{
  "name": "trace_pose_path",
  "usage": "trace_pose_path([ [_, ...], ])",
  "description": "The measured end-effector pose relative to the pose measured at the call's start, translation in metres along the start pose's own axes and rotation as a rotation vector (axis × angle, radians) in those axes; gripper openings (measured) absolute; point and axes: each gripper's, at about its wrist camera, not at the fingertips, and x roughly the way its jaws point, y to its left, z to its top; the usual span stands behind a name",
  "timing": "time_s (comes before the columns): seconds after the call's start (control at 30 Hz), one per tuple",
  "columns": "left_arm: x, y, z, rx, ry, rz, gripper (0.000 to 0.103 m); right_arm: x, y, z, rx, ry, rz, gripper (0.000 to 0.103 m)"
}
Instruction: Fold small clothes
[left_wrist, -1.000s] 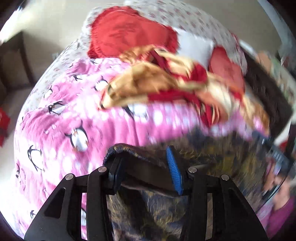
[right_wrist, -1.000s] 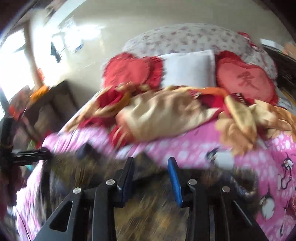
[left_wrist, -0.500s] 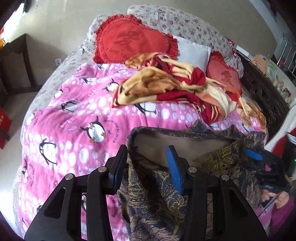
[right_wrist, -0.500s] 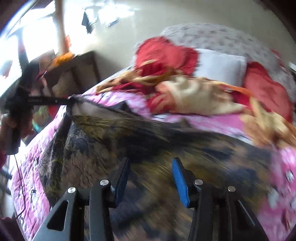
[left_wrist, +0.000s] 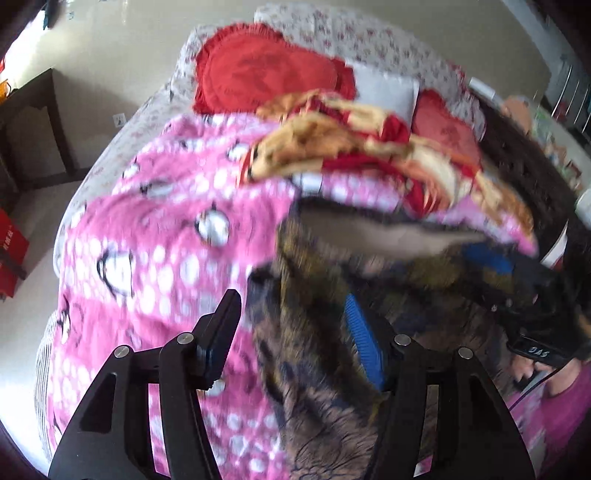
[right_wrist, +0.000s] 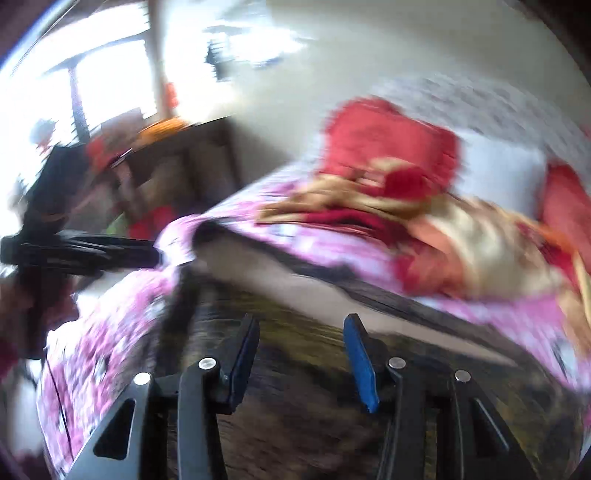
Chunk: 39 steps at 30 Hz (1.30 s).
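Dark patterned garment (left_wrist: 317, 387) — soft, light, limp — spread on pink blanket (left_wrist: 147, 236); take its hem corners. Left gripper (left_wrist: 291, 336) and right gripper (right_wrist: 301, 354), jaws just widened, both released.

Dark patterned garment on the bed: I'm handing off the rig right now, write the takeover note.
Left tool: jaws have just been opening; garment cloth lies between them, apparently no longer pinched.
Right tool: jaws also just been opening, parted over the cloth, gripping nothing.
Dark patterned garment: spread on the pink penguin blanket, light inner side showing at its far opening.
Red and gold blanket: bunched farther up the bed, before the red cushions.
Done: garment laid out.
Left: every fold; none visible yet. Views are blurred.
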Motion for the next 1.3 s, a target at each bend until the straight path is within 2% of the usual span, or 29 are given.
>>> trace_pose_path([
  [0.07, 0.005, 0.002, -0.015, -0.022, 0.034, -0.024, 0.059, 0.02, 0.016, 0.007, -0.054, 0.027, 0.026, 0.06],
  [0.13, 0.006, 0.002, -0.029, -0.035, 0.048, -0.04, 0.059, 0.036, 0.023, 0.011, -0.078, 0.063, 0.068, 0.059],
  [0.17, 0.009, 0.002, -0.036, -0.034, 0.066, -0.032, 0.059, 0.047, 0.024, 0.014, -0.097, 0.088, 0.087, 0.043],
  [0.23, 0.018, 0.0, -0.054, -0.014, 0.113, -0.018, 0.059, 0.059, 0.024, 0.021, -0.111, 0.094, 0.02, 0.008],
  [0.27, 0.022, 0.0, -0.061, -0.009, 0.131, -0.007, 0.059, 0.065, 0.018, 0.027, -0.061, 0.085, -0.031, 0.008],
  [0.33, 0.034, 0.001, -0.076, -0.009, 0.173, 0.01, 0.059, 0.079, 0.0, 0.034, 0.037, 0.084, -0.076, 0.008],
  [0.4, 0.032, 0.002, -0.081, -0.027, 0.152, 0.004, 0.059, 0.097, -0.006, 0.031, 0.052, 0.141, -0.135, 0.008],
  [0.43, 0.029, 0.001, -0.082, -0.026, 0.151, 0.004, 0.059, 0.097, -0.007, 0.029, 0.063, 0.147, -0.138, 0.009],
  [0.5, 0.025, 0.0, -0.082, -0.022, 0.154, -0.01, 0.059, 0.081, -0.009, 0.023, 0.103, 0.136, -0.126, 0.029],
  [0.53, 0.021, 0.0, -0.084, -0.024, 0.144, -0.02, 0.059, 0.06, -0.012, 0.015, 0.12, 0.127, -0.132, 0.047],
  [0.57, 0.017, 0.0, -0.085, -0.023, 0.136, -0.023, 0.059, 0.042, -0.016, 0.008, 0.127, 0.108, -0.146, 0.054],
  [0.63, 0.01, 0.001, -0.091, -0.015, 0.13, -0.026, 0.059, -0.013, -0.029, -0.012, 0.137, 0.038, -0.229, 0.061],
  [0.7, 0.007, 0.001, -0.096, -0.014, 0.13, -0.025, 0.059, -0.066, -0.053, -0.036, 0.163, -0.003, -0.405, 0.066],
  [0.77, 0.007, 0.001, -0.102, -0.014, 0.141, -0.024, 0.059, -0.101, -0.091, -0.056, 0.212, 0.006, -0.602, 0.069],
  [0.8, 0.007, 0.0, -0.104, -0.019, 0.144, -0.027, 0.059, -0.109, -0.111, -0.064, 0.252, 0.033, -0.652, 0.07],
  [0.83, 0.009, -0.002, -0.106, -0.028, 0.151, -0.03, 0.059, -0.112, -0.129, -0.069, 0.294, 0.064, -0.669, 0.07],
  [0.87, 0.011, -0.003, -0.106, -0.035, 0.16, -0.032, 0.059, -0.112, -0.154, -0.078, 0.379, 0.095, -0.649, 0.07],
  [0.93, 0.012, -0.009, -0.109, -0.045, 0.168, -0.035, 0.059, -0.109, -0.179, -0.084, 0.477, 0.086, -0.559, 0.069],
  [0.97, 0.012, -0.011, -0.11, -0.044, 0.167, -0.029, 0.059, -0.105, -0.188, -0.085, 0.506, 0.066, -0.501, 0.066],
  [1.0, 0.013, -0.013, -0.11, -0.038, 0.168, -0.018, 0.059, -0.101, -0.191, -0.084, 0.507, 0.058, -0.478, 0.055],
  [1.03, 0.013, -0.014, -0.111, -0.03, 0.172, -0.008, 0.059, -0.098, -0.19, -0.083, 0.485, 0.063, -0.474, 0.012],
  [1.07, 0.013, -0.015, -0.112, -0.028, 0.174, -0.003, 0.059, -0.094, -0.188, -0.079, 0.457, 0.076, -0.498, 0.005],
  [1.17, 0.014, -0.013, -0.113, -0.039, 0.174, -0.005, 0.059, -0.1, -0.197, -0.078, 0.491, 0.031, -0.556, 0.005],
  [1.3, 0.01, -0.012, -0.114, -0.047, 0.169, -0.005, 0.059, -0.095, -0.201, -0.088, 0.539, 0.116, -0.516, 0.005],
])
